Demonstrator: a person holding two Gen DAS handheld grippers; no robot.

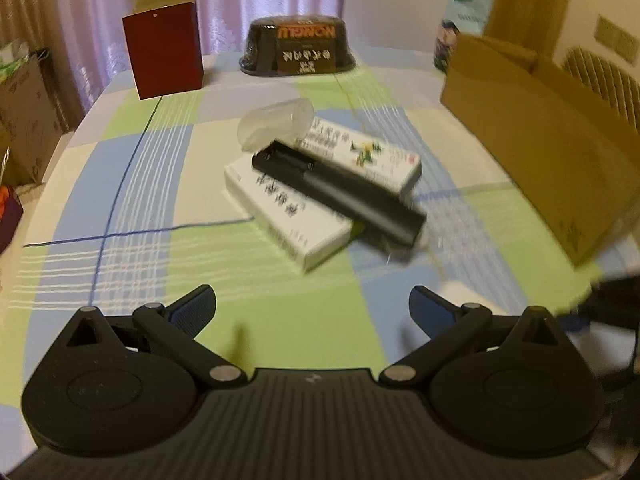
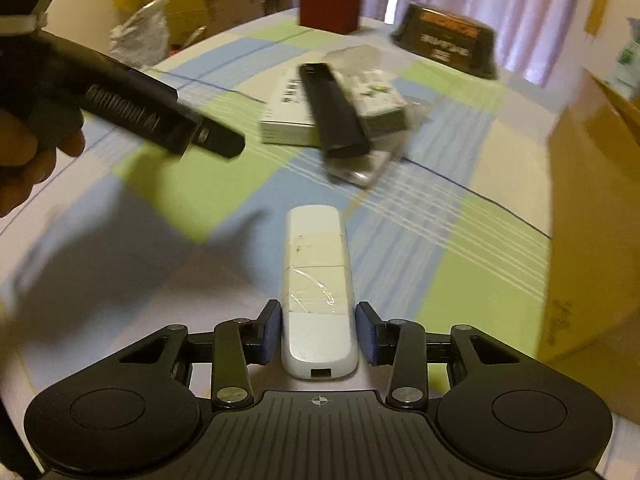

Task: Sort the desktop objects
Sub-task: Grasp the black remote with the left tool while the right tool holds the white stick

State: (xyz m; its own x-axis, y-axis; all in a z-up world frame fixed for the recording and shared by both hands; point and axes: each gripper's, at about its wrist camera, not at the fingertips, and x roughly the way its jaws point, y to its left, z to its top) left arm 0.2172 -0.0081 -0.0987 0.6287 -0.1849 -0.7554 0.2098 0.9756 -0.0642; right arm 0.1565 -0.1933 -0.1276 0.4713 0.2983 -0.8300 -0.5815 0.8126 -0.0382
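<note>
Right wrist view: caught the right gripper (image 2: 318,330) pinching a white slim device (image 2: 316,280) by its near end, with a blue pad (image 2: 270,332) seemingly pressed to each long side and the rest jutting straight ahead of the fingers. Placed a cardboard box (image 2: 592,208) off to that gripper's right, probably the drop-off for sorting. Judged a firm squeeze to be wise, since so little of the device sat between the pads. Called for carrying it level, swinging right, clearing the box wall before letting go, and steering wide of the left gripper (image 2: 132,112) hanging ahead and to the left.

Left wrist view: found the left gripper (image 1: 312,308) spread wide and holding nothing, aimed at a pile straight ahead: a black bar (image 1: 336,192) lying across two white printed boxes (image 1: 280,216), with a clear plastic cap (image 1: 276,124) at the far end. Judged the bar the piece to lift first, being on top.

Could not tell whether the device was clear of the checked tablecloth (image 1: 160,184). Could not see inside the cardboard box. Lost the print on the boxes to motion blur. Left unnamed a pale, shiny thing under the bar's near end. Saw only part of the hand (image 2: 24,152) on the left gripper, cut off at the edge.
</note>
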